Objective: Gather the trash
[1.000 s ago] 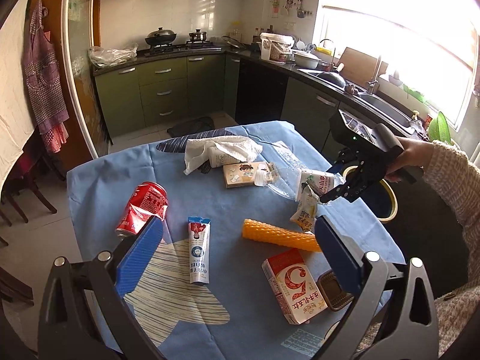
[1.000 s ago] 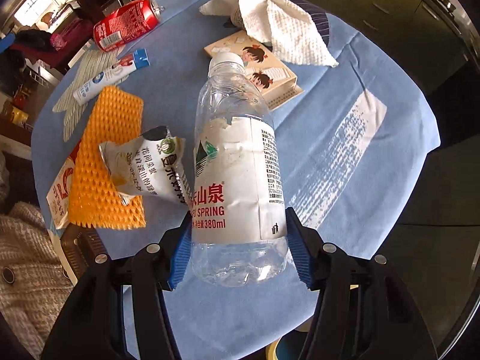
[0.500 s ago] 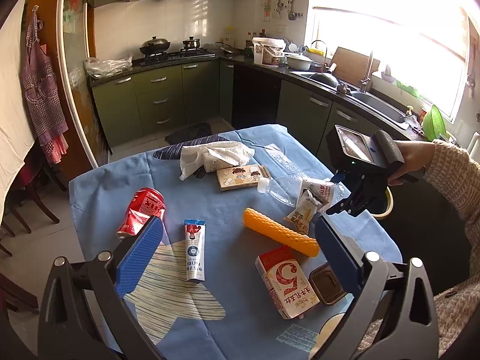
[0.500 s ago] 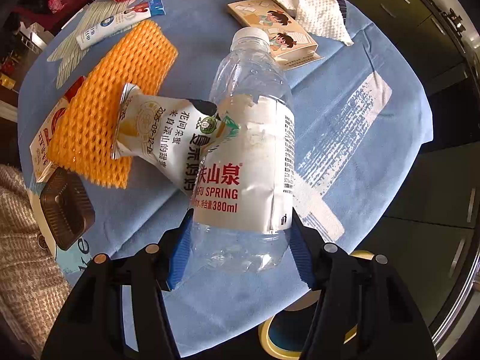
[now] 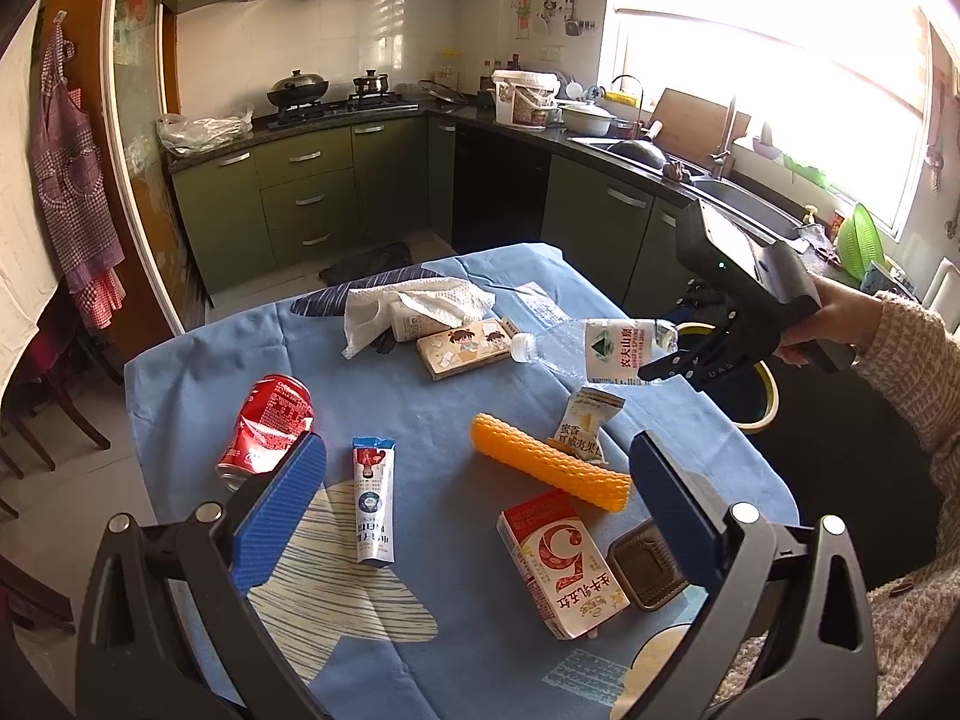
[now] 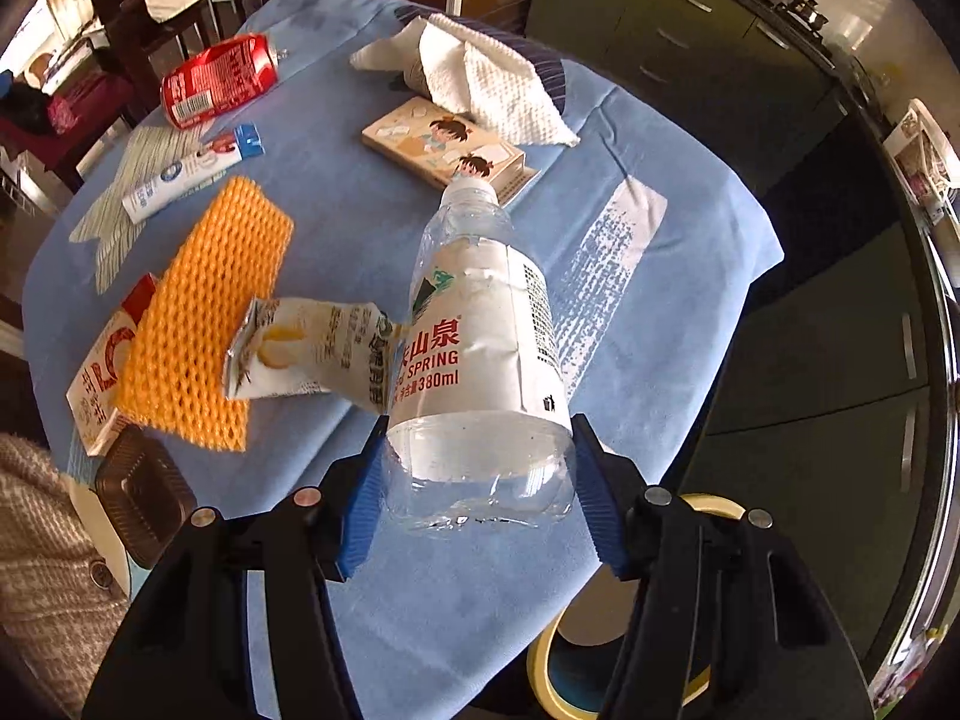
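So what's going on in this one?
A person is clearing trash off a blue-clothed table. The right gripper is clamped on an empty water bottle, held in the air near the yellow-rimmed bin. The left gripper hangs open above the table, holding nothing.

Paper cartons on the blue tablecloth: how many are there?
1 for sure: the red-and-white milk carton lies near the table's near edge beside the orange foam net. Another container is half hidden under the paper towel.

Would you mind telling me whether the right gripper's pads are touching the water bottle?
Touching. The right wrist view shows both blue pads pressed against the sides of the water bottle, which the right gripper holds clear of the table.
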Motion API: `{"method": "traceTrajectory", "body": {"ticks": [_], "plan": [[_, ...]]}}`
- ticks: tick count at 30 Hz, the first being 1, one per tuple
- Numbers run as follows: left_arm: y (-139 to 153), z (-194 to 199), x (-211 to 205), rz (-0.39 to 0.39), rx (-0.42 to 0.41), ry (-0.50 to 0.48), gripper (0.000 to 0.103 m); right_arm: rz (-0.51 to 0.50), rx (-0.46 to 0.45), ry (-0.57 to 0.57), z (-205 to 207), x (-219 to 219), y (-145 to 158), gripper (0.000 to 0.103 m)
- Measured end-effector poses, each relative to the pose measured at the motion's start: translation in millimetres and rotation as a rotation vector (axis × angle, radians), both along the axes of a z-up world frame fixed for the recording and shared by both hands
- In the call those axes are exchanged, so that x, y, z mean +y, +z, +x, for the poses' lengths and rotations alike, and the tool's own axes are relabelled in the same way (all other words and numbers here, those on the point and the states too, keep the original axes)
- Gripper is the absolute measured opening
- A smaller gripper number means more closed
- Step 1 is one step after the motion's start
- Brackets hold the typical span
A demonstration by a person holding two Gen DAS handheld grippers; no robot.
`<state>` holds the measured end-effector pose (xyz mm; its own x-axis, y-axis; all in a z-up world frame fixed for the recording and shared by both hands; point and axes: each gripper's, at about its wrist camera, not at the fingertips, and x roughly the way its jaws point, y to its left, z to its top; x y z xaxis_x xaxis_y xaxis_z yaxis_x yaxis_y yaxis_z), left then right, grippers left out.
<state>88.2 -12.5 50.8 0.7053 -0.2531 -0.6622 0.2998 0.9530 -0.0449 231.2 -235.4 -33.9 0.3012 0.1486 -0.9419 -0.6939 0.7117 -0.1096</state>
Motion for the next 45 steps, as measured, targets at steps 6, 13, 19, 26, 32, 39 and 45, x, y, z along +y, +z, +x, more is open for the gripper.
{"method": "traceTrajectory", "body": {"ticks": [6, 13, 19, 26, 32, 39, 45], "plan": [[-1, 1, 3, 0.001, 0.003, 0.011, 0.096, 0.097, -0.008, -0.003, 2, 6, 24, 0.057], [0, 0, 5, -0.009, 0.0, 0.01, 0.096, 0.224, -0.016, -0.031, 2, 5, 54, 0.057], [3, -2, 6, -0.01, -0.009, -0.001, 0.096, 0.26, -0.072, -0.089, -12, -23, 79, 0.057], [1, 3, -3, -0.018, -0.001, -0.032, 0.096, 0.29, -0.124, -0.283, -45, -109, 87, 0.057], [-1, 7, -21, -0.008, 0.005, -0.082, 0.096, 0.278, -0.117, -0.491, -68, -192, 69, 0.057], [1, 9, -32, -0.006, -0.001, -0.099, 0.096, 0.222, -0.055, -0.625, -64, -245, 28, 0.057], [-1, 9, -25, 0.005, 0.009, -0.076, 0.096, 0.163, -0.001, -0.713, -35, -271, -20, 0.057]]}}
